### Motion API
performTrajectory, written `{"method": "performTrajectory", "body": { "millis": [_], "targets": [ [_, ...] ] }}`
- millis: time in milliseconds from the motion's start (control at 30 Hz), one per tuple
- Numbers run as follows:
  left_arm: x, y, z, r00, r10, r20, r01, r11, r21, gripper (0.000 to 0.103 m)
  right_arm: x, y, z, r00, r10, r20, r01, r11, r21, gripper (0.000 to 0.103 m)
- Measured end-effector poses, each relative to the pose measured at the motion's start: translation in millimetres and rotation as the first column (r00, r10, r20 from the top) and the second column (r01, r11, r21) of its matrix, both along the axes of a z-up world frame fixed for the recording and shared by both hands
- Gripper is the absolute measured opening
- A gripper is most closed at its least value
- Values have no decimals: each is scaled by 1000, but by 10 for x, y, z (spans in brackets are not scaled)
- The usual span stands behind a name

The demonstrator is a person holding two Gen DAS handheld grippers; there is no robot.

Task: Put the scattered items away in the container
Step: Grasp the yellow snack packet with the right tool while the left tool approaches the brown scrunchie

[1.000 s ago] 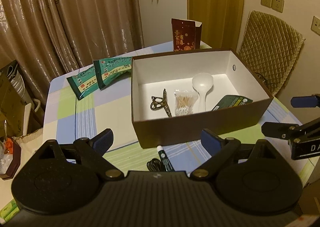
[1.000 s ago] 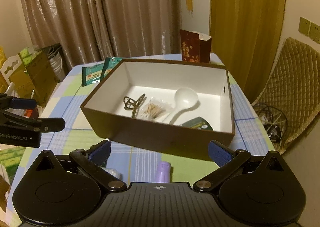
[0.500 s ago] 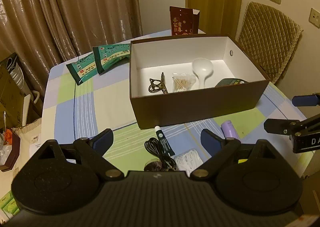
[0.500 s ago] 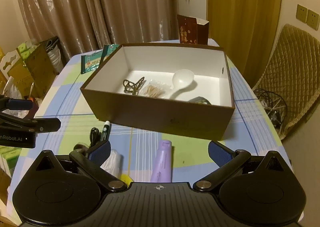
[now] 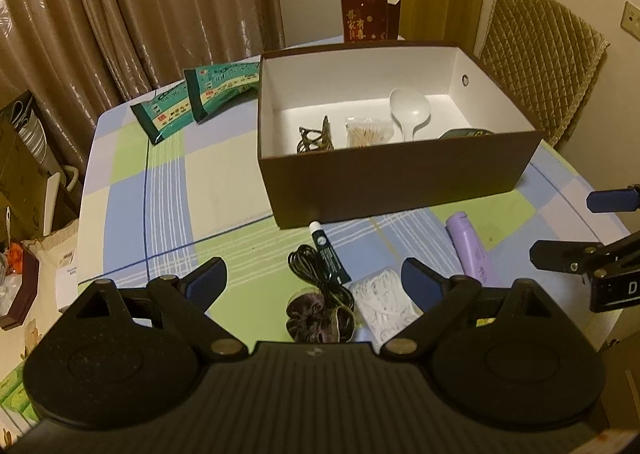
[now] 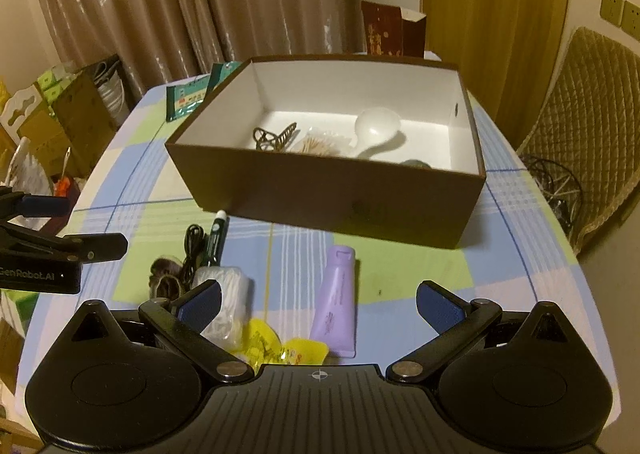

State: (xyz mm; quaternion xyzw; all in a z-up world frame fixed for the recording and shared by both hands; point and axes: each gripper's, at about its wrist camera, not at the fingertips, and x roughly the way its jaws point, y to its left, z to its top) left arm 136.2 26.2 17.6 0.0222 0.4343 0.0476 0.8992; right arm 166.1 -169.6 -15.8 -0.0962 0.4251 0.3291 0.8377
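Both grippers pulled back, left gripper (image 5: 314,274) and right gripper (image 6: 318,300) jaws wide, empty, purple tube (image 6: 336,300) lengthwise, cap toward brown box (image 6: 320,190), box holding white spoon (image 6: 376,126), hair clip (image 6: 274,138), cotton swabs (image 6: 320,142)

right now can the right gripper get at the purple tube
Probably yes. The right gripper is open and empty, and the purple tube lies flat on the tablecloth between its fingers' line, apart from the brown box. Only the yellow wrapper sits close beside the tube's near end.
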Motion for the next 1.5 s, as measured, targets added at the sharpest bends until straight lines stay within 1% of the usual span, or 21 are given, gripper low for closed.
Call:
{"method": "performTrajectory", "body": {
  "millis": [133,300,567,600,633,700,733,833,900,1033,1267,1333,1400,1433,1467,1500],
  "targets": [
    [-45,3,-80,1000,1,-15,-1,1000,5,92,-69,-52,-142,1000,7,-26,-7,1000,-20,101],
    [-117,24,-202,999,1,-39,-1,1000,4,92,-164,-127,-353,996,33,-87,-35,999,-28,101],
    [-177,97,-387,997,4,-74,-5,1000,-5,92,-107,-210,-564,978,41,-202,-33,999,41,100],
    [-180,99,-407,997,4,-78,-5,1000,-6,92,-97,-209,-598,975,44,-220,-35,998,47,96],
    [-185,102,-429,997,4,-82,-4,1000,-7,92,-85,-209,-639,969,49,-242,-36,998,57,89],
    [-191,106,-465,996,3,-90,-4,1000,-7,92,-48,-202,-719,955,47,-292,-30,997,64,82],
    [-193,108,-479,996,3,-92,-4,1000,-7,92,-28,-197,-750,950,46,-310,-27,997,66,81],
    [-186,121,-512,996,0,-94,-1,1000,-8,92,17,-175,-813,940,53,-336,-31,997,70,70],
    [-178,131,-534,995,-1,-98,1,1000,-9,92,37,-147,-852,934,64,-352,-42,997,71,65],
    [-158,149,-583,994,-1,-112,0,1000,-10,92,67,-84,-931,921,84,-380,-60,995,73,58],
    [-129,198,-638,992,7,-128,-8,1000,-9,92,139,19,-1030,921,96,-378,-72,994,77,53],
    [-126,214,-646,991,9,-131,-10,1000,-10,92,136,49,-1038,926,103,-364,-77,993,84,46],
    [-126,227,-657,991,11,-133,-12,1000,-10,92,136,68,-1048,933,106,-343,-84,993,79,35],
    [-126,234,-666,991,12,-134,-14,1000,-10,92,127,76,-1049,935,114,-335,-94,993,77,35],
    [-125,241,-674,991,13,-137,-15,1000,-10,92,110,81,-1038,938,124,-324,-106,992,74,32],
    [-124,249,-683,990,14,-139,-16,1000,-10,92,86,86,-1010,941,139,-307,-123,990,72,27]
  ]
}}
